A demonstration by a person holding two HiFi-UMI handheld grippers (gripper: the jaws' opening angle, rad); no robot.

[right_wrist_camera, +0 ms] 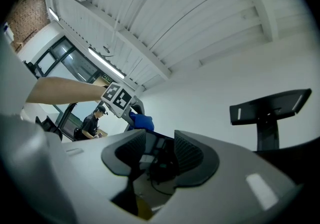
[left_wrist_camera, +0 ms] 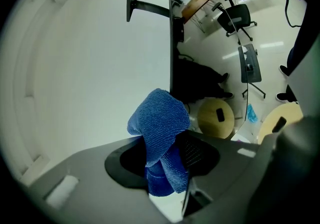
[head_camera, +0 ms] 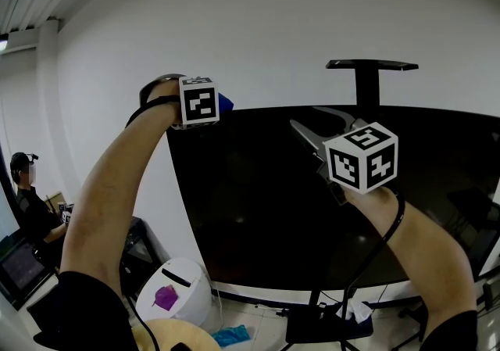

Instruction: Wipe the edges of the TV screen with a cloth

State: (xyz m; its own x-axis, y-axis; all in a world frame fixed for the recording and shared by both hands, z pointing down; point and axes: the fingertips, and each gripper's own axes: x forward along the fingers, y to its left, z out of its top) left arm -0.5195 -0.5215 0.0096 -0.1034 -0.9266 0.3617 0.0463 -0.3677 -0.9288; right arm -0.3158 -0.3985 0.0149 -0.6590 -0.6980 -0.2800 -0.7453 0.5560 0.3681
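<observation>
While the blue microfibre cloth [left_wrist_camera: 159, 118] sits pinched in my left gripper [left_wrist_camera: 162, 160], its jaws closed tight on the lower folds and a bunched tuft standing out past the tips, the upper corner of the dark TV screen [head_camera: 258, 201] lies just ahead of that tool. In the left gripper view the panel's edge [left_wrist_camera: 171, 43] appears as a thin line beyond the tuft; whether fabric touches it I cannot quite tell. My right gripper [right_wrist_camera: 160, 155] hangs in front of the glass, jaws apart with nothing between them. To do this pass well, I judge, only the soft tuft should meet the frame, with the hard jaw tips held off. The stroke should follow the rim in one even line, under light pressure so the cloth does not drag free. The empty tool is best held clear of the panel.
</observation>
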